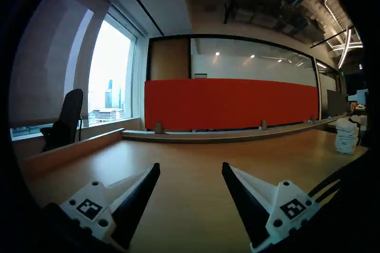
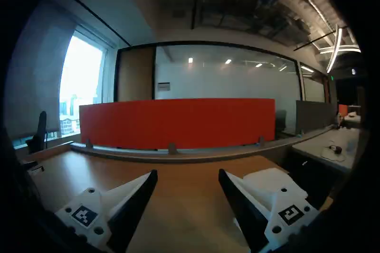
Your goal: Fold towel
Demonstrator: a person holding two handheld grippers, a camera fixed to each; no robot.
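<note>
- Your left gripper (image 1: 190,164) has its fingers apart above the wooden desk (image 1: 190,196).
- Your right gripper (image 2: 187,172) is also spread.
- Folded white towel stack (image 1: 346,135) sits far right.
- Wall sign (image 2: 164,86) is too small to read.

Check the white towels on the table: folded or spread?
Folded: the towels lie as a layered white stack on the table.

No words or numbers can be read. The fingers (image 1: 124,195) carry square code markers (image 1: 292,208); a wall sign (image 2: 164,86) is too small to read.
</note>
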